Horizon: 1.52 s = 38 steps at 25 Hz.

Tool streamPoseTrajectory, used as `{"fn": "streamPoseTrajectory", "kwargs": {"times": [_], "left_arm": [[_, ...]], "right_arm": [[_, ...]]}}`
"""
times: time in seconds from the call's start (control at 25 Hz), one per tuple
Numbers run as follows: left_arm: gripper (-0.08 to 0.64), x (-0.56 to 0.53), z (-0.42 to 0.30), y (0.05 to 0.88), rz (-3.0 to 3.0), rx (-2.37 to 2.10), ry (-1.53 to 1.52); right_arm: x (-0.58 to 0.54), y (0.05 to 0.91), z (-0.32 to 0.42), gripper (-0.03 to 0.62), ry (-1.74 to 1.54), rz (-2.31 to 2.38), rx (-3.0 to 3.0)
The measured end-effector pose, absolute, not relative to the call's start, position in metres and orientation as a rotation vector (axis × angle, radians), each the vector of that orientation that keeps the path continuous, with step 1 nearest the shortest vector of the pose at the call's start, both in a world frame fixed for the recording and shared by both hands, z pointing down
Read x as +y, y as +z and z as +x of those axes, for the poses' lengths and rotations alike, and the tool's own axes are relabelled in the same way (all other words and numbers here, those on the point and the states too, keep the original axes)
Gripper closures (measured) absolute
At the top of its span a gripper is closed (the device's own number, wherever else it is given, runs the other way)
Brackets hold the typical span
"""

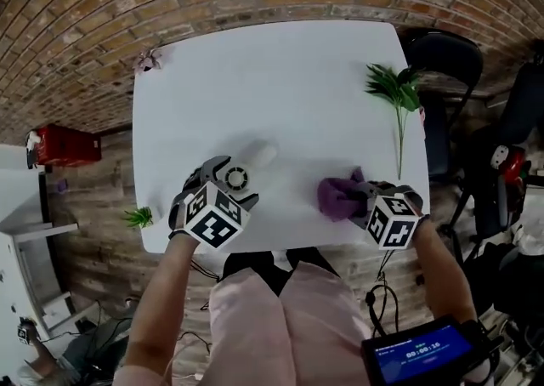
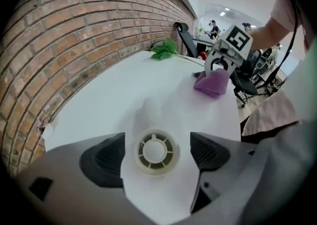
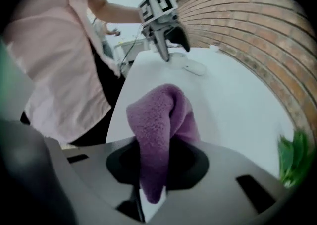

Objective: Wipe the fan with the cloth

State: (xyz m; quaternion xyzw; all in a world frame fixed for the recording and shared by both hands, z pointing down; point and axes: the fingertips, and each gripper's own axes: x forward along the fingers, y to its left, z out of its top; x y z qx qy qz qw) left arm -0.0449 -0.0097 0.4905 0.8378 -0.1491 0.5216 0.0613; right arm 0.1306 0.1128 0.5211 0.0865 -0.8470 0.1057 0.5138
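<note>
One small white fan (image 2: 155, 150) lies on the worktop (image 1: 280, 87) near its front edge | left gripper (image 1: 228, 184): fingers (image 2: 106, 157) wide apart either side of fan head, not pressing | right gripper (image 3: 151, 164): fingers (image 3: 190, 162) clamped on purple cloth (image 3: 158, 115), right of fan

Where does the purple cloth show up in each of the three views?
Head view: cloth at lower right of centre.
Left gripper view: cloth at upper right.
Right gripper view: cloth at centre, pinched between the jaws.
Shared landmark: the green plant.

Left hand-held gripper (image 2: 156, 155) agape; right hand-held gripper (image 3: 153, 164) tight on cloth (image 3: 161, 112)
</note>
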Motion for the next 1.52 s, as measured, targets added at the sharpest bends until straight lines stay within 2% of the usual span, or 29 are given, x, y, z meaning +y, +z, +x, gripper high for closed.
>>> {"fn": "streamPoseTrajectory", "kwargs": {"times": [0.04, 0.28, 0.48, 0.52, 0.64, 0.68, 0.72, 0.8, 0.92, 1.0, 1.08, 1.2, 1.32, 1.36, 1.52], "left_arm": [[0.16, -0.009, -0.045, 0.494, 2.532, -0.433, 1.589], [0.16, -0.008, -0.042, 0.504, 2.549, -0.363, 1.624], [0.163, -0.011, -0.045, 0.513, 2.535, -0.351, 1.662], [0.192, -0.013, -0.045, 0.514, 2.537, -0.35, 1.675], [0.192, -0.014, -0.045, 0.515, 2.541, -0.309, 1.709], [0.192, -0.013, -0.045, 0.515, 2.541, -0.295, 1.714], [0.192, -0.013, -0.045, 0.515, 2.542, -0.286, 1.713], [0.192, -0.013, -0.045, 0.516, 2.54, -0.28, 1.702], [0.192, -0.012, -0.045, 0.517, 2.533, -0.279, 1.692], [0.192, -0.013, -0.045, 0.517, 2.532, -0.28, 1.693], [0.192, -0.013, -0.045, 0.517, 2.533, -0.284, 1.691], [0.192, -0.012, -0.046, 0.517, 2.529, -0.289, 1.687], [0.192, -0.012, -0.045, 0.517, 2.522, -0.284, 1.697], [0.192, -0.013, -0.045, 0.517, 2.522, -0.281, 1.701], [0.192, -0.013, -0.045, 0.517, 2.519, -0.272, 1.708]], "right_arm": [[0.113, 0.52, 0.126, 0.514, 0.342, 0.27, -2.08], [0.118, 0.482, 0.086, 0.529, 0.907, 0.375, -2.33], [0.105, 0.483, 0.052, 0.531, 1.122, 0.344, -2.32], [0.101, 0.485, 0.047, 0.531, 1.143, 0.349, -2.3], [0.091, 0.493, 0.045, 0.518, 1.07, 0.408, -2.21], [0.089, 0.495, 0.048, 0.491, 1.007, 0.425, -2.178], [0.088, 0.497, 0.051, 0.414, 0.95, 0.436, -2.149], [0.084, 0.498, 0.061, 0.216, 0.877, 0.465, -2.103], [0.065, 0.481, 0.084, 0.162, 0.839, 0.574, -2.122], [0.046, 0.457, 0.089, 0.161, 0.831, 0.649, -2.233], [0.029, 0.442, 0.08, 0.141, 0.778, 0.669, -2.339], [0.029, 0.468, 0.052, 0.093, 0.697, 0.519, -2.335], [0.046, 0.504, 0.033, 0.1, 0.643, 0.405, -2.245], [0.049, 0.509, 0.032, 0.125, 0.586, 0.412, -2.22], [0.063, 0.511, 0.029, 0.295, 0.465, 0.513, -2.16]]}}
